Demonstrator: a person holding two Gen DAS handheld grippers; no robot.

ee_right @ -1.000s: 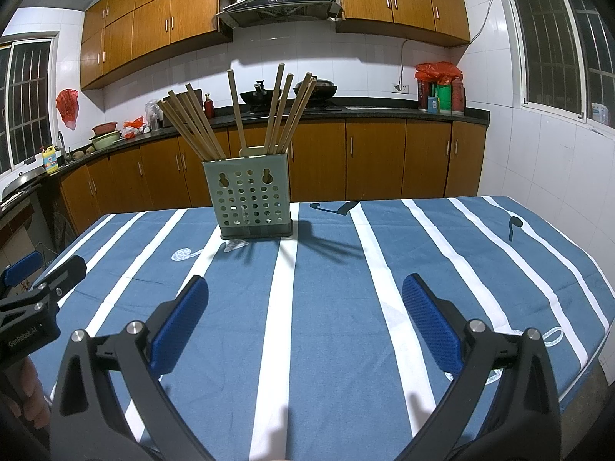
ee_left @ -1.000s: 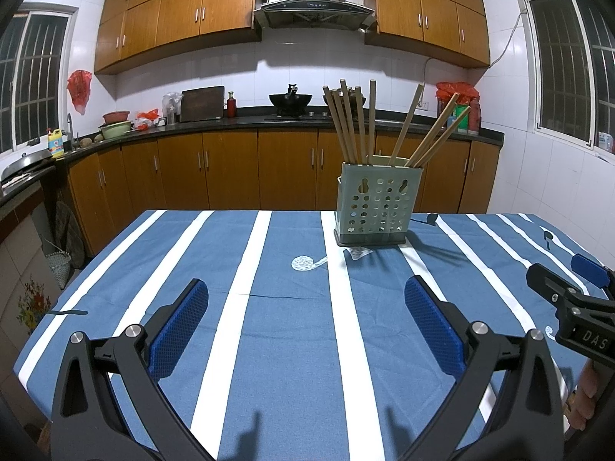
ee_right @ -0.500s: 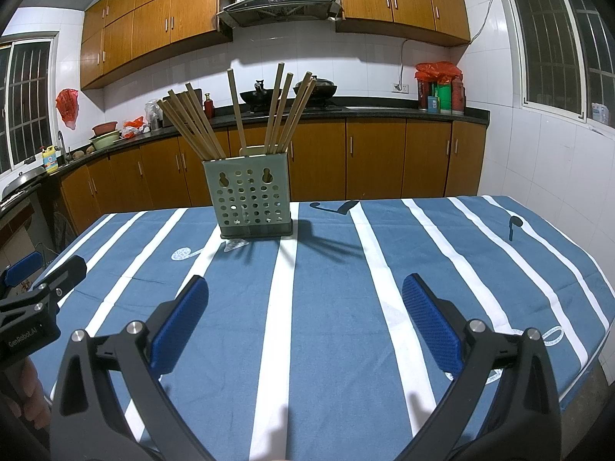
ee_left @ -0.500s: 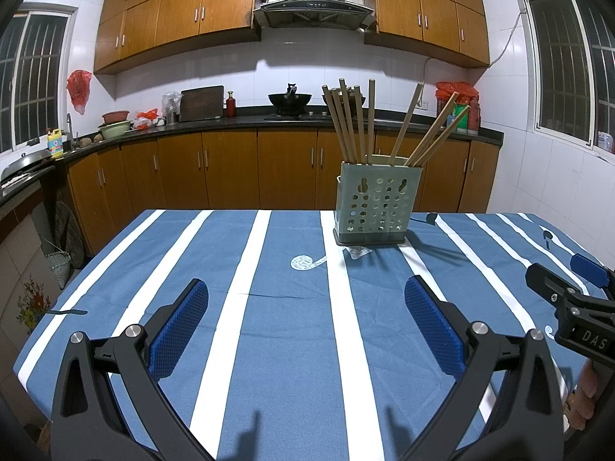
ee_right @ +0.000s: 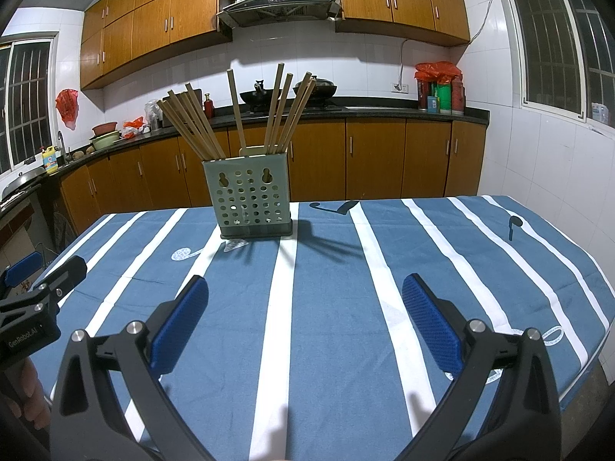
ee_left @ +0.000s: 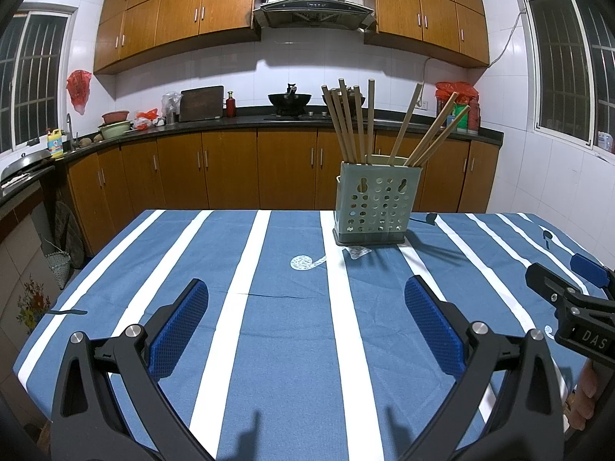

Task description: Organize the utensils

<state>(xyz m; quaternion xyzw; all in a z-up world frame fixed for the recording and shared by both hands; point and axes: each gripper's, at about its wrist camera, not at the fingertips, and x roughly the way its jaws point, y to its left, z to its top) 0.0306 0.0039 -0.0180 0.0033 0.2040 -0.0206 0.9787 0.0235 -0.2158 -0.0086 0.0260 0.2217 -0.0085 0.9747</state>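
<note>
A grey-green perforated utensil holder (ee_left: 371, 207) (ee_right: 251, 196) stands upright on the blue-and-white striped tablecloth (ee_left: 284, 326) (ee_right: 330, 307), toward the far edge. Several wooden chopsticks (ee_left: 348, 123) (ee_right: 192, 125) stick out of its top, fanned left and right. My left gripper (ee_left: 305, 307) hovers open over the near part of the table, well short of the holder, nothing between its blue pads. My right gripper (ee_right: 305, 305) is likewise open and empty, holder ahead and slightly left. Each gripper shows at the edge of the other's view.
Kitchen counters and wooden cabinets (ee_left: 230, 169) run behind the table, with a wok (ee_left: 290, 98) on the stove. A person's hand (ee_right: 32, 395) holds the left gripper's handle. Table edges fall away left (ee_left: 46, 307) and right (ee_right: 592, 330).
Both views are nearly the same; the left wrist view has drifted very slightly, the holder sitting a touch lower-left than a second ago. Both grippers stay open and empty.
</note>
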